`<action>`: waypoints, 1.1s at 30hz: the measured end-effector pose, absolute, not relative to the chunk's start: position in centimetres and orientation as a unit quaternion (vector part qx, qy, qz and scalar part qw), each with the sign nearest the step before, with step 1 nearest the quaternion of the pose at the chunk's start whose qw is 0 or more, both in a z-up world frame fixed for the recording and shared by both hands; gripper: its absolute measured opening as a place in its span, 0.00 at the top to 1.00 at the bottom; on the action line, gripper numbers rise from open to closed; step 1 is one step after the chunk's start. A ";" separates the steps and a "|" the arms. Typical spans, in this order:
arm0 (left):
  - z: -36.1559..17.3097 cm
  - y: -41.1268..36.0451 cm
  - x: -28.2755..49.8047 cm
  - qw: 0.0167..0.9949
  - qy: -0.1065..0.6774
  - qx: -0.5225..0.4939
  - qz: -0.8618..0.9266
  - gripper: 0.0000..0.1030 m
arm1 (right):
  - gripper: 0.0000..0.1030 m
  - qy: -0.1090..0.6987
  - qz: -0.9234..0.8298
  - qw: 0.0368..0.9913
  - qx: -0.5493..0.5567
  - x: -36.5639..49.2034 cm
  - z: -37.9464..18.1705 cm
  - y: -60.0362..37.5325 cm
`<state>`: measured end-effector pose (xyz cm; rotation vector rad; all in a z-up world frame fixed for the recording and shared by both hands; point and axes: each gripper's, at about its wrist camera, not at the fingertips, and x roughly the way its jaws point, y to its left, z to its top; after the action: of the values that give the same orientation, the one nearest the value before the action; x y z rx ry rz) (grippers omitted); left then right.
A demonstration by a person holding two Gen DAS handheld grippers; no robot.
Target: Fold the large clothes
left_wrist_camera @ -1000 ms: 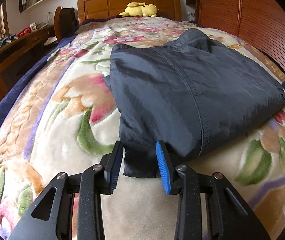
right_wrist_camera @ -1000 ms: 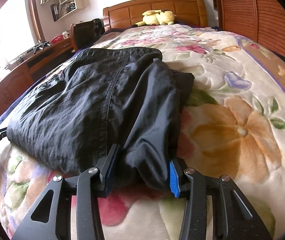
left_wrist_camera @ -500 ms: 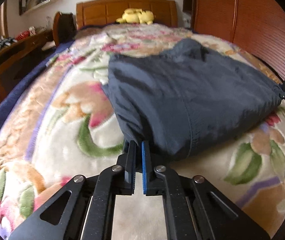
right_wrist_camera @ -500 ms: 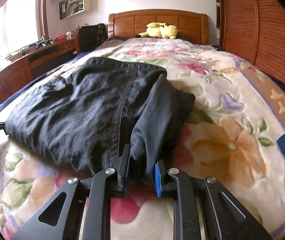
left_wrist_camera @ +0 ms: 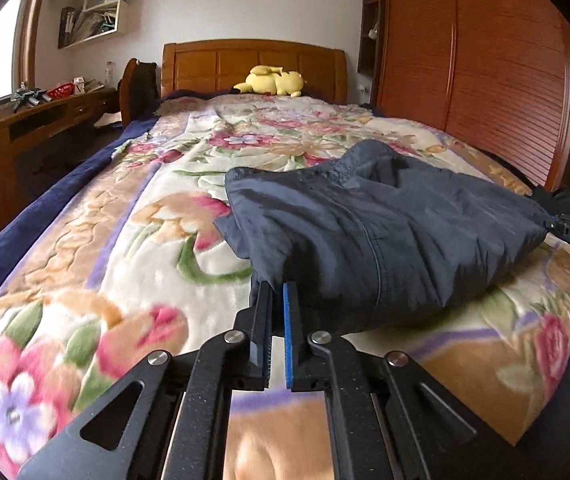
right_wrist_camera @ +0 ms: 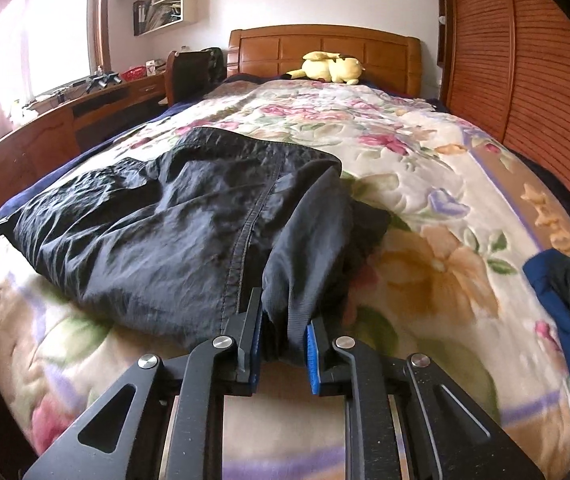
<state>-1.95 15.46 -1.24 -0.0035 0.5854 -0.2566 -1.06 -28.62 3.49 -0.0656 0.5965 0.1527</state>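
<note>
Landmark: the bed point(left_wrist_camera: 133, 240), headboard point(left_wrist_camera: 253, 66) at its far end.
Jacket point(left_wrist_camera: 385, 220): on the bed's near half, toward its right side in the left wrist view.
Plush toy point(left_wrist_camera: 273, 80): on the bed, against the headboard.
Desk point(left_wrist_camera: 33, 120): left of the bed.
Chair point(left_wrist_camera: 139, 84): left of the bed, by the headboard.
Wardrobe point(left_wrist_camera: 485, 80): right of the bed.
Wall shelves point(right_wrist_camera: 165, 4): above the desk.

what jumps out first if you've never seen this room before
A dark jacket lies crumpled on the near end of a bright floral blanket. The left gripper and right gripper each pinch one of its near corners. Far back, a yellow plush toy rests against the wooden headboard.
</note>
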 end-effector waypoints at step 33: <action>-3.8 16.7 -5.2 0.951 0.287 -0.031 -0.108 0.89 | 0.41 0.312 0.064 0.945 -0.073 4.8 4.8 -21.9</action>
<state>-5.24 16.72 -3.80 -0.0640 0.5841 -0.2205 4.75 -21.93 4.83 -0.1487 0.6361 0.1296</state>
